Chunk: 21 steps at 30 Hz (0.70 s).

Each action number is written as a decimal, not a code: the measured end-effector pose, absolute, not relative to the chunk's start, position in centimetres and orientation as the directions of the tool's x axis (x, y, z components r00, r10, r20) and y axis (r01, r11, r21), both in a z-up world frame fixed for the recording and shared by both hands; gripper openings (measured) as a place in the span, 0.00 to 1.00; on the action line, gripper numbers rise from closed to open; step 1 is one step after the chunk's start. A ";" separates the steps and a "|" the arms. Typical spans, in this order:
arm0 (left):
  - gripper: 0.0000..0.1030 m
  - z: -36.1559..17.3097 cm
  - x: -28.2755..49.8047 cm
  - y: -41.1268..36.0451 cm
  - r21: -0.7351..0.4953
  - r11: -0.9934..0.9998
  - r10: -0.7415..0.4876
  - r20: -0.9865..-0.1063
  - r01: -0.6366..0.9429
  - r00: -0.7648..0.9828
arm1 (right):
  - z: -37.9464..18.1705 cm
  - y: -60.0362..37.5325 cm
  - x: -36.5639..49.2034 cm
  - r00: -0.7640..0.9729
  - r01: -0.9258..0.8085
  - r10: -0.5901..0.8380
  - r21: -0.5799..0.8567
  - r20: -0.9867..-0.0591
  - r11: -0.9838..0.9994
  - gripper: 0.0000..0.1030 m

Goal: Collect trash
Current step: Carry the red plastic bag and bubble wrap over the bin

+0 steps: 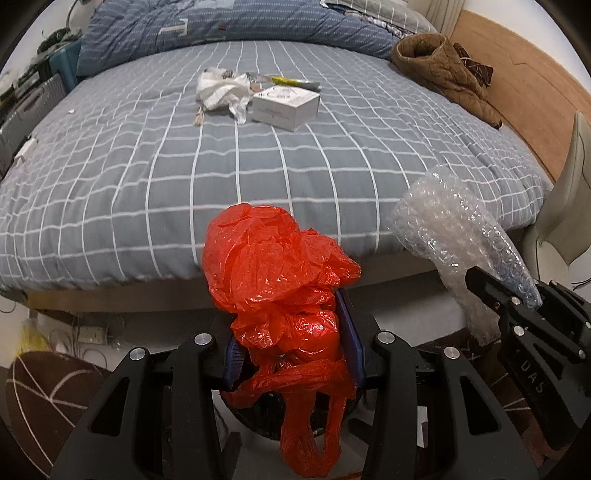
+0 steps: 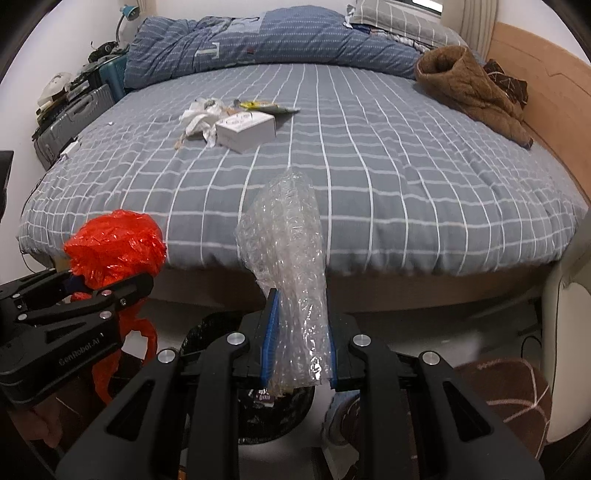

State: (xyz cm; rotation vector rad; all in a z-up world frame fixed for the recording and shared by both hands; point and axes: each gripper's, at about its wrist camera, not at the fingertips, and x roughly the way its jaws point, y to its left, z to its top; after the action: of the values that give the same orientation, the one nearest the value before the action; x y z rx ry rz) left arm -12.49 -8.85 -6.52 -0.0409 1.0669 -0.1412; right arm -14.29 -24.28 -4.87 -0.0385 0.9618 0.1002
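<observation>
The left gripper is closed on a crumpled red plastic bag. The right gripper is closed on a piece of bubble wrap. Both are held just off the bed edge, above a black bin on the floor.

Grid-patterned grey bed fills the room — wooden headboard alongside.

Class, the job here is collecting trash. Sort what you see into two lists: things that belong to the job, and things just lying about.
Part of the job:
- red plastic bag, held in left gripper
- bubble wrap, held in right gripper
- crumpled white paper
- white box
- yellow wrapper
- black bin below

Lying about:
- brown jacket
- blue duvet
- suitcase
</observation>
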 end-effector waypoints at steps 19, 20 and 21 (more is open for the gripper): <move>0.42 -12.9 -13.0 -9.6 -0.124 0.986 -0.156 -0.919 0.110 0.363 | -10.8 -25.7 -15.1 0.434 -0.048 0.024 0.004 -0.901 0.999 0.20; 0.42 -13.3 -12.9 -9.7 -0.129 0.985 -0.161 -0.921 0.113 0.356 | -11.2 -25.8 -15.0 0.423 -0.044 0.022 0.003 -0.906 0.999 0.20; 0.42 -13.8 -12.7 -9.8 -0.132 0.985 -0.165 -0.923 0.115 0.346 | -11.7 -26.1 -14.8 0.410 -0.038 0.020 0.005 -0.912 0.999 0.20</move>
State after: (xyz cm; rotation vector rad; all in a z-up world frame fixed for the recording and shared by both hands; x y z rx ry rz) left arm -12.74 -9.81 -13.83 -0.0469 1.2035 -0.1815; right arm -14.82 -26.09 -11.74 -0.0176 1.1482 0.0370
